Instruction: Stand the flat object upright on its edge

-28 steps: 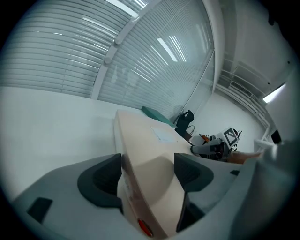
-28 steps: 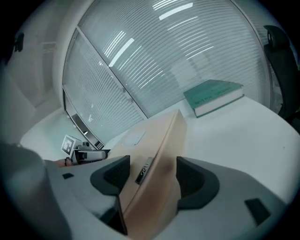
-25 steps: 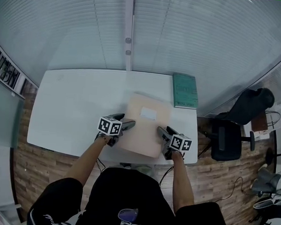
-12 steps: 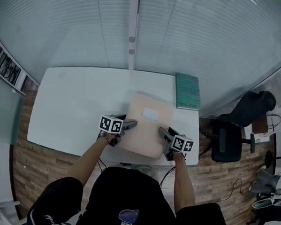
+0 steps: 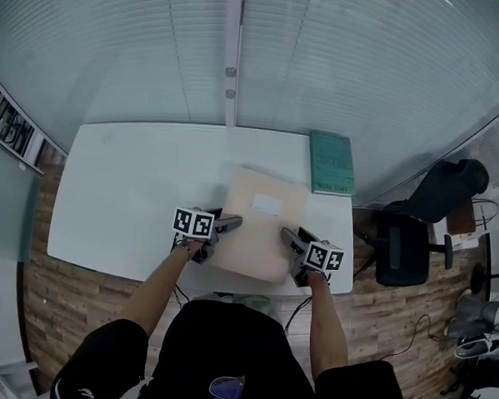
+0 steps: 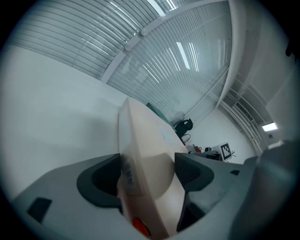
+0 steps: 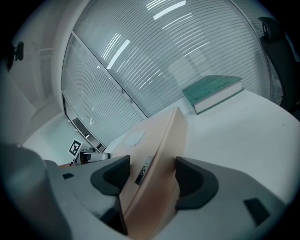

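Note:
A flat beige box (image 5: 263,224) with a small white label lies over the right half of the white table (image 5: 125,188), its near end at the table's front edge. My left gripper (image 5: 231,224) clamps its left edge and my right gripper (image 5: 288,236) clamps its right edge. In the left gripper view the beige box (image 6: 145,136) runs edge-on between the jaws of the left gripper (image 6: 147,171). The right gripper view shows the box (image 7: 161,140) likewise inside the right gripper (image 7: 152,176). The box's underside is hidden.
A green book (image 5: 331,161) lies flat at the table's back right corner, also visible as the green book (image 7: 213,91) beyond the box. Window blinds run behind the table. A black office chair (image 5: 406,244) stands on the wood floor to the right.
The left gripper has shifted slightly left and toward me. The box and the right gripper stay almost where they were.

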Demonstrator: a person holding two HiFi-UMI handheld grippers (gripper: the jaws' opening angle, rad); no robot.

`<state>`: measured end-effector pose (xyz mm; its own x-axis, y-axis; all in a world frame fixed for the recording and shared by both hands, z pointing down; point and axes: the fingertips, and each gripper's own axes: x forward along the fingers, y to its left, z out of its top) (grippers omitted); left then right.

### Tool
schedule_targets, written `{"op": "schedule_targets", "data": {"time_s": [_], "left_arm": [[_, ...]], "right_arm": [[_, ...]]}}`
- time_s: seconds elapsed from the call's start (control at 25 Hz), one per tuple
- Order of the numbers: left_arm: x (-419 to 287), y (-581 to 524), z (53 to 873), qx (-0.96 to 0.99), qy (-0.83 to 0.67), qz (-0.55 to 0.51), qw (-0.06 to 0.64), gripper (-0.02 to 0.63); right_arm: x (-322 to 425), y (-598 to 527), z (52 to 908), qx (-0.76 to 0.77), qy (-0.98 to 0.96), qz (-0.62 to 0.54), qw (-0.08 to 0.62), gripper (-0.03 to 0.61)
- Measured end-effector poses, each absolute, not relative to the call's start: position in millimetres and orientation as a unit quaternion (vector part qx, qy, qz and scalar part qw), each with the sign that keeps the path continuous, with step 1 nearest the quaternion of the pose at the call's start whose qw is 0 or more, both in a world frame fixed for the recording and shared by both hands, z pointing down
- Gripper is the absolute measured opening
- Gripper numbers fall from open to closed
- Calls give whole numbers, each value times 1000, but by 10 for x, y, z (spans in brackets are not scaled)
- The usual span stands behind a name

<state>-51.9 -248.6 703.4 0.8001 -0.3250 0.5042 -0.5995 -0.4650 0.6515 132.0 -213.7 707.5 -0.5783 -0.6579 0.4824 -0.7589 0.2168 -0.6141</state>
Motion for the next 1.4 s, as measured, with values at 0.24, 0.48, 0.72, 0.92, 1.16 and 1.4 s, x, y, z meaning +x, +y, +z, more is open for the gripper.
{"op": "schedule_targets", "data": {"time_s": [0.24, 0.48, 0.72, 0.92, 1.16, 1.4], "left_arm": [[-521, -2490, 7032, 841, -274, 157, 439, 342], [-507, -2483, 7029, 842, -274, 157, 438, 342], [-503, -2478, 7019, 844, -274, 159, 434, 345], [-497, -2463, 6992, 848, -276, 167, 421, 345], [-511, -2453, 6948, 851, -284, 168, 408, 345], [-542, -2496, 6742, 864, -289, 167, 377, 348]], "right_arm": [[1316, -2142, 7068, 459, -777, 427, 60, 302], [1334, -2140, 7077, 459, -777, 427, 60, 302], [1321, -2147, 7074, 466, -774, 425, 53, 301], [1312, -2146, 7057, 469, -773, 423, 58, 301], [1281, -2152, 6980, 468, -777, 414, 79, 301], [1214, -2198, 6767, 461, -791, 395, 79, 301]]}}
